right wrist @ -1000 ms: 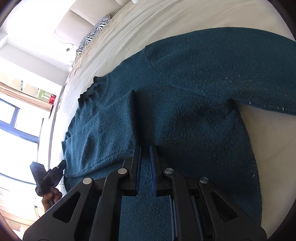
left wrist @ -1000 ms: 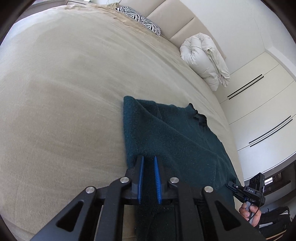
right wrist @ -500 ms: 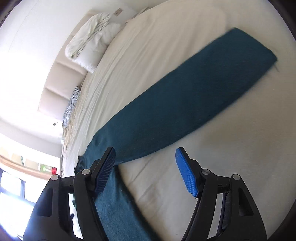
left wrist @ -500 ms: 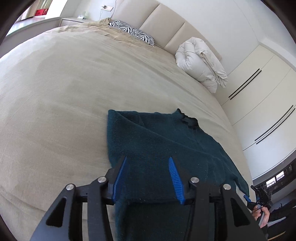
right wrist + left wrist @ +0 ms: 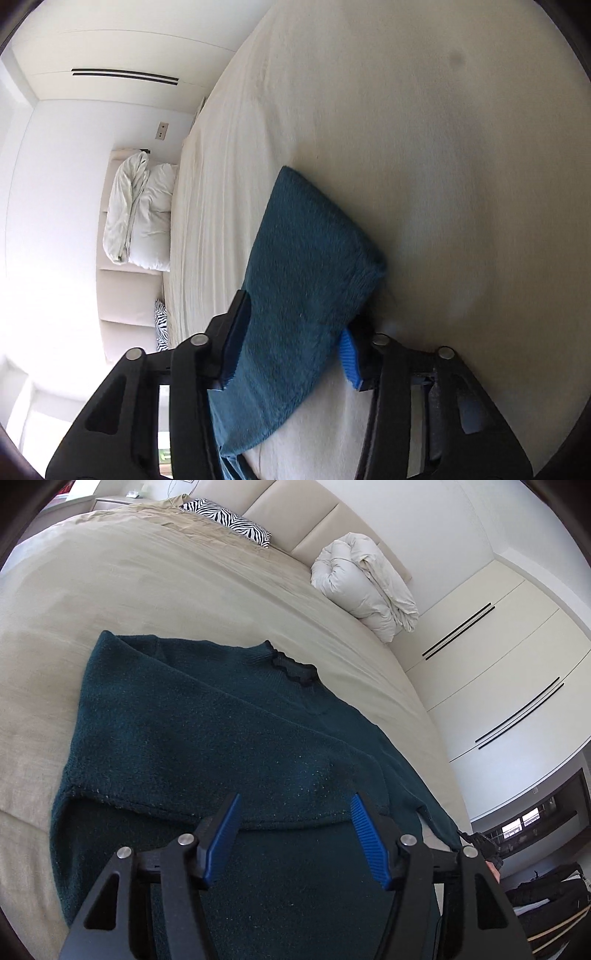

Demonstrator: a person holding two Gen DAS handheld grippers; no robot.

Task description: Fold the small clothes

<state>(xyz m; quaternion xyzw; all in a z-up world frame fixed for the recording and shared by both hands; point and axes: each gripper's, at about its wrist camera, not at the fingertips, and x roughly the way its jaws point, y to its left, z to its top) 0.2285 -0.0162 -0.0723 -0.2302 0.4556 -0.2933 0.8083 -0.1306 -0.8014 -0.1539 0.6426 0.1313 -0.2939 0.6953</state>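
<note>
Lying on the beige bed [image 5: 155, 590], the teal sweater [image 5: 207, 738] has one sleeve folded across its body. Our left gripper [image 5: 295, 834] spreads wider above it, gripping nothing. Our right gripper [image 5: 291, 343] is closing around the other sleeve [image 5: 310, 251].

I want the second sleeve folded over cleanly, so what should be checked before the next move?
1. Sleeve sits between the right gripper jaws, which are closing: ok.
2. Firm pinch on the sleeve: cannot tell.
3. Left gripper opening, nothing between its jaws: ok.
4. First side already folded over the sweater body: ok.
5. Bed bare around the sweater: ok.
</note>
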